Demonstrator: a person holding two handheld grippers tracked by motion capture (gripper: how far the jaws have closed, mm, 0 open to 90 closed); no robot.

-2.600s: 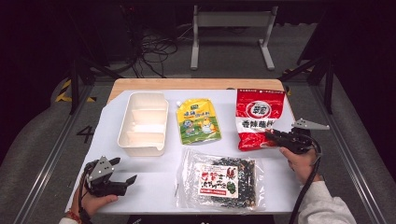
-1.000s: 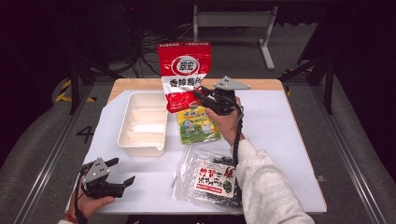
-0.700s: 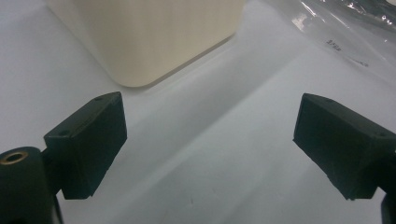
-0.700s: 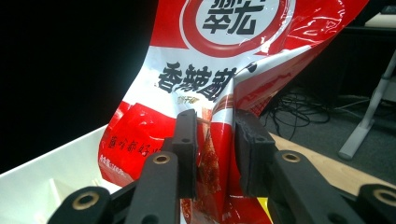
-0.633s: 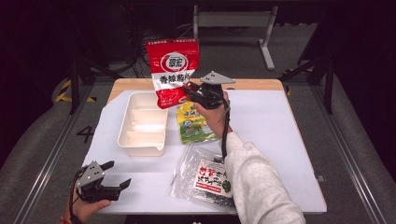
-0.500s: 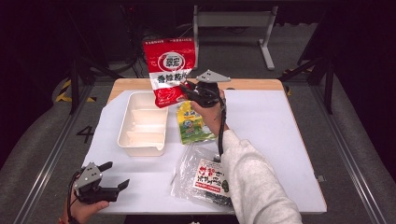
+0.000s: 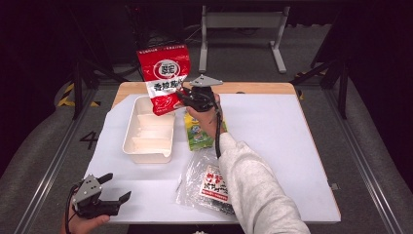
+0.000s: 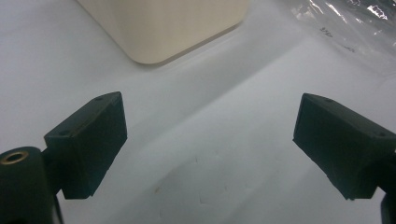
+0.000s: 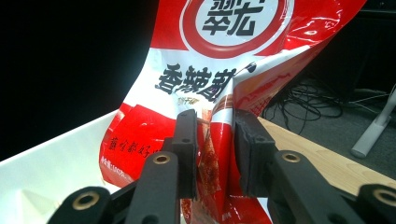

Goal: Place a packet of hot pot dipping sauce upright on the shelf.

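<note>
Left hand-held gripper (image 7: 111, 191) low at near-left tabletop (image 7: 272, 126) edge, jaws wide apart, nothing between them. Cream rectangular plastic divided tray (image 7: 149, 127) sits left of centre; compartments look bare. Glossy red snack bag with white round logo (image 7: 163, 78) hangs upright above tray's far end, clamped at its lower edge by right hand-held gripper (image 7: 187, 98). Green-yellow snack packet (image 7: 197, 135) lies just right of tray. Clear plastic packet with red-and-white label (image 7: 207, 180) lies nearer, partly under sleeve (image 7: 253, 190).

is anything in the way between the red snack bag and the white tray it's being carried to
Nothing visible. The right gripper holds the red foil snack bag over the far end of the white divided plastic tray, whose compartments look empty.
</note>
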